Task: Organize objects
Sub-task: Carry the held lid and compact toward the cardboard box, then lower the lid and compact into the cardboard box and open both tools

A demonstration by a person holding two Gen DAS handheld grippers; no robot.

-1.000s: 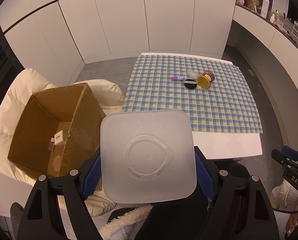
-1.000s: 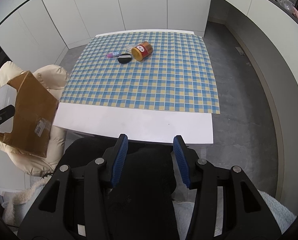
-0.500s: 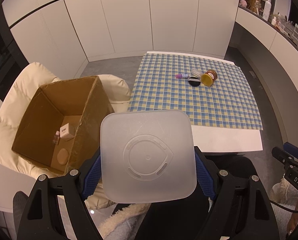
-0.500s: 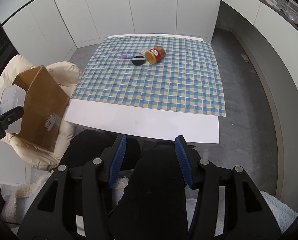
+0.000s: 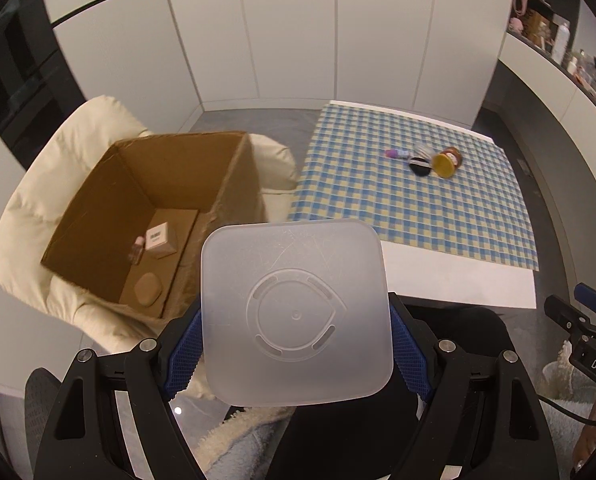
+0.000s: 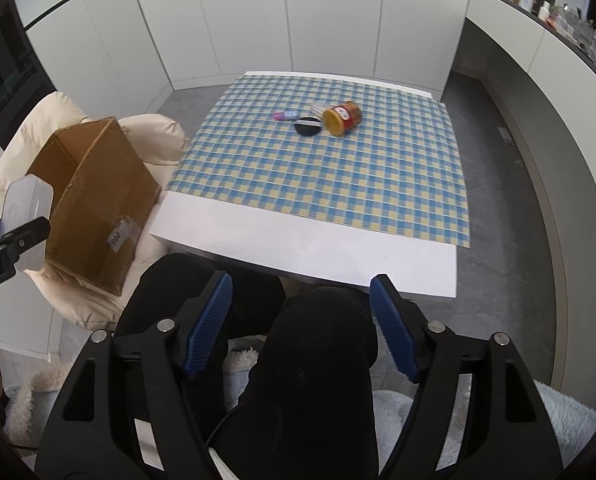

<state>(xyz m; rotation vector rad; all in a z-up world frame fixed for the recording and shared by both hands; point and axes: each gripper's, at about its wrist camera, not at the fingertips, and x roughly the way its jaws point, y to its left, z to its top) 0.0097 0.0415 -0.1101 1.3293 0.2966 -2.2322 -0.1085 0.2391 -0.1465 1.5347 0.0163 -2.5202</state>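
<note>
Table point(image 6: 305, 236) with one checked cloth point(image 6: 321, 168), one cardboard box point(image 5: 158, 216) on a cream chair point(image 5: 54, 184) beside its left edge.
Left gripper point(image 5: 294, 340) clamps one frosted square container point(image 5: 296, 312) just beside the box; right gripper point(image 6: 301, 324), jaws just opened, holds nothing. Near the tabletop's far edge lie four things: one yellow-lidded jar point(image 6: 342, 119), one black disc point(image 6: 307, 126), one clear item point(image 6: 317, 110), one pink-capped tube point(image 6: 284, 115). Three small items sit inside the box.

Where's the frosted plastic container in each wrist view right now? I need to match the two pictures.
Left wrist: frosted plastic container fills the lower centre, clamped by the left gripper.
Right wrist: at the far left edge, side-on, beside the cardboard box.
Shared landmark: the cardboard box, on the cream chair left of the table.
</note>
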